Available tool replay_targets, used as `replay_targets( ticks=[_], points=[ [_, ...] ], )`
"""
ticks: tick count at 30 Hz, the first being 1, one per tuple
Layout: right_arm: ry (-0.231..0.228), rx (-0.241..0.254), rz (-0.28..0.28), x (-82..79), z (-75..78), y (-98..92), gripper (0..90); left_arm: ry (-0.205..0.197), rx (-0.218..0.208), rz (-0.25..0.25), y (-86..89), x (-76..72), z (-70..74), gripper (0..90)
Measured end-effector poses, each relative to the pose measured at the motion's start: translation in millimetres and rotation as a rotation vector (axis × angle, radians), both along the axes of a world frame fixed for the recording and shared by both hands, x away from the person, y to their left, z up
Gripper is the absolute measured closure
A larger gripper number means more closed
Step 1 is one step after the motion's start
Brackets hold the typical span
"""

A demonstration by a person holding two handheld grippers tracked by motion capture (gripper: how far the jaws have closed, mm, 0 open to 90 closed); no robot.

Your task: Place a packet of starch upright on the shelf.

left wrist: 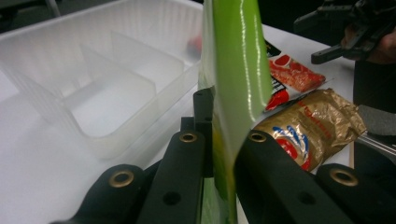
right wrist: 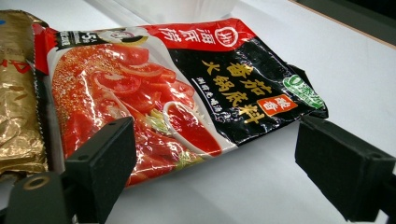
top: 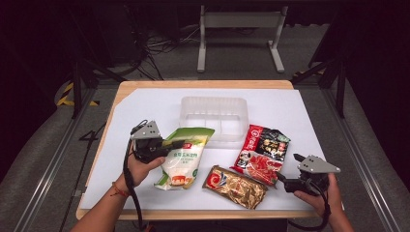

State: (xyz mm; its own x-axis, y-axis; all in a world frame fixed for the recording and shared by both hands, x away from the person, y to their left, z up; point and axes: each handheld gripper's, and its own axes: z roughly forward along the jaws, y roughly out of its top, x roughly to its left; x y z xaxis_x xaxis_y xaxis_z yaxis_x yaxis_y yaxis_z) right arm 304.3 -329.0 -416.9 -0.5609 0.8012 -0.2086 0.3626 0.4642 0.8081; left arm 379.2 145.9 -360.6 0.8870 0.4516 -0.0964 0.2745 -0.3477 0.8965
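Glossy green plastic pouch (left wrist: 236, 70); crinkled shiny gold foil packet (left wrist: 313, 126); translucent ribbed plastic tray (left wrist: 56, 79); matt white surface (top: 290, 108).

Lying flat on the white tabletop (top: 145, 104): a gold foil packet (top: 234, 186) near the front edge, touching and slightly overlapping a red-and-black sauce pouch (top: 262, 152) just beside it. Standing behind them, toward the far side: a clear plastic tray (top: 213, 118) with inner dividers forming several compartments. Sitting farther off on the grey floor (top: 232, 63): a white metal frame (top: 239, 34) and loose cables (top: 154, 50).
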Motion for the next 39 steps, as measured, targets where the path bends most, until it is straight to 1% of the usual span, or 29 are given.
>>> replay_targets(
  ticks=[1, 3, 4, 9, 10, 11, 12, 15, 16, 19, 20, 21, 23, 26, 29, 30, 31, 32, 35, 36, 38, 39],
  points=[
    [-0.001, 0.001, -0.001, 0.1, 0.0, -0.2, 13.2, -0.009, -0.010, -0.002, -0.1, -1.5, 2.1, 90.0],
    [-0.002, 0.003, -0.004, -0.1, 0.4, -0.5, 13.2, -0.025, -0.013, 0.014, -0.2, -3.8, 5.5, 90.0],
    [-0.002, 0.004, -0.005, -0.2, 0.6, -0.6, 13.2, -0.023, -0.023, 0.020, 0.6, -4.3, 6.8, 90.0],
    [-0.003, 0.009, -0.008, 0.1, 1.0, -1.3, 13.2, -0.048, -0.069, 0.048, 5.3, -4.3, 15.3, 90.0],
    [-0.003, 0.009, -0.009, 0.1, 1.0, -1.3, 13.2, -0.050, -0.074, 0.056, 5.8, -4.3, 17.5, 90.0],
    [-0.004, 0.010, -0.010, 0.3, 0.9, -1.2, 13.2, -0.048, -0.088, 0.063, 5.6, -4.2, 19.7, 90.0],
    [-0.004, 0.010, -0.010, 0.3, 0.9, -1.2, 13.2, -0.048, -0.088, 0.063, 5.6, -4.2, 19.7, 90.0],
    [-0.005, 0.016, -0.012, 0.5, 1.1, -1.2, 13.2, -0.061, -0.111, 0.074, 4.0, -4.1, 24.2, 90.0],
    [-0.006, 0.015, -0.013, 0.3, 1.1, -1.1, 13.2, -0.068, -0.118, 0.068, 3.0, -4.5, 26.5, 90.0],
    [-0.006, 0.022, -0.018, -0.1, 1.4, -1.7, 13.1, -0.087, -0.127, 0.082, -0.1, -4.3, 32.6, 90.0],
    [-0.008, 0.026, -0.021, 0.1, 1.4, -2.0, 13.1, -0.094, -0.123, 0.086, -0.3, -3.4, 33.8, 90.0],
    [-0.009, 0.026, -0.022, 0.3, 1.5, -2.5, 13.0, -0.101, -0.128, 0.097, -1.2, -2.2, 35.2, 90.0],
    [-0.009, 0.039, -0.024, 0.4, 1.6, -3.3, 12.9, -0.103, -0.157, 0.109, -1.8, 1.2, 37.0, 90.0],
    [-0.011, 0.045, -0.021, 0.2, 1.7, -3.8, 12.7, -0.111, -0.182, 0.126, -3.1, 5.9, 40.1, 90.0],
    [-0.014, 0.044, -0.024, 0.1, 2.0, -3.8, 12.6, -0.123, -0.192, 0.148, -6.3, 11.7, 45.8, 90.0],
    [-0.013, 0.046, -0.023, 0.2, 1.9, -4.0, 12.6, -0.123, -0.192, 0.148, -6.3, 11.7, 45.8, 90.0],
    [-0.014, 0.043, -0.026, 0.4, 1.7, -4.1, 12.6, -0.123, -0.202, 0.160, -9.4, 15.8, 50.0, 90.0],
    [-0.014, 0.043, -0.026, 0.4, 1.7, -4.2, 12.6, -0.123, -0.202, 0.160, -9.4, 15.8, 50.0, 90.0],
    [-0.015, 0.044, -0.028, 0.5, 1.8, -4.6, 12.4, -0.135, -0.201, 0.177, -16.9, 24.1, 57.4, 90.0],
    [-0.016, 0.044, -0.028, 0.5, 1.9, -4.8, 12.4, -0.126, -0.218, 0.187, -19.5, 29.2, 59.2, 90.0],
    [-0.015, 0.048, -0.030, 0.5, 1.7, -5.3, 12.4, -0.129, -0.215, 0.206, -23.3, 36.1, 61.2, 90.0],
    [-0.015, 0.048, -0.030, 0.5, 1.7, -5.3, 12.4, -0.129, -0.215, 0.206, -23.3, 36.1, 61.2, 90.0]
  ],
)
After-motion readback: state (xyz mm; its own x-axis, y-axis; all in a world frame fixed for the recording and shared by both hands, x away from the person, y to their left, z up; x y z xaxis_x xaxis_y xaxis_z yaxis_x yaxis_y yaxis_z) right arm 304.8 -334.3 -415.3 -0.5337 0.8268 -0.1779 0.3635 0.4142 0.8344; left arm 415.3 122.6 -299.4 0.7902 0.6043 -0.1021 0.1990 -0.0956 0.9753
